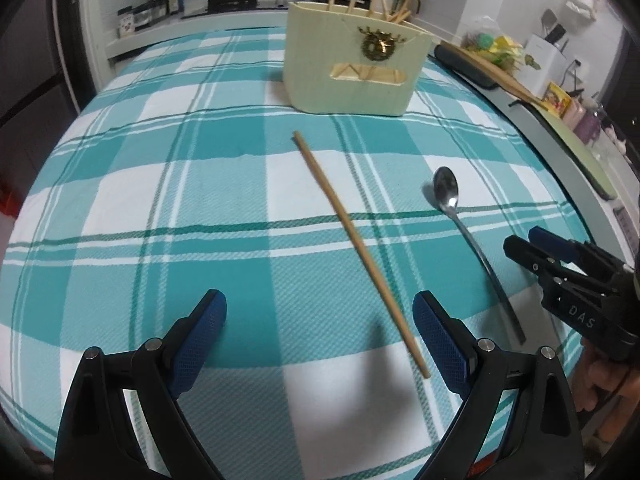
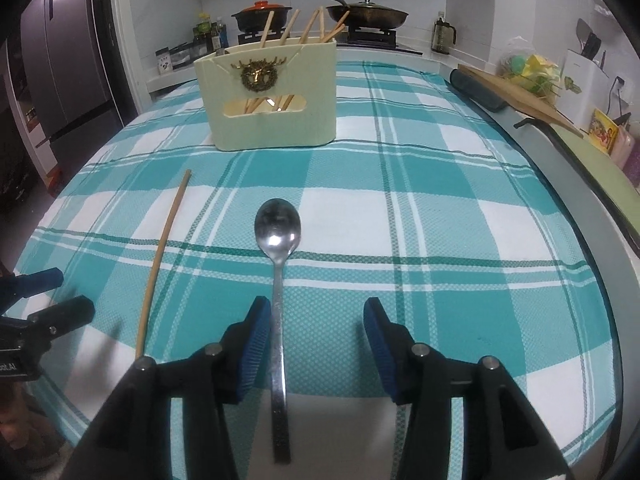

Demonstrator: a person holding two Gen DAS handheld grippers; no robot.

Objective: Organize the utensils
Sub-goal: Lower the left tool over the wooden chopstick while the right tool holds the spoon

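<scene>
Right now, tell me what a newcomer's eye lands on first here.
The teal plaid tablecloth fills both views. On it a metal spoon lies by the open right gripper and a single wooden chopstick by the open left gripper. Behind them stands a cream utensil holder with more chopsticks inside.

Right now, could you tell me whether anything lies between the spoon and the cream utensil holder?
Nothing visible does. The spoon lies on the checked tablecloth with bare cloth up to the utensil holder; the loose chopstick lies off to its left.
</scene>
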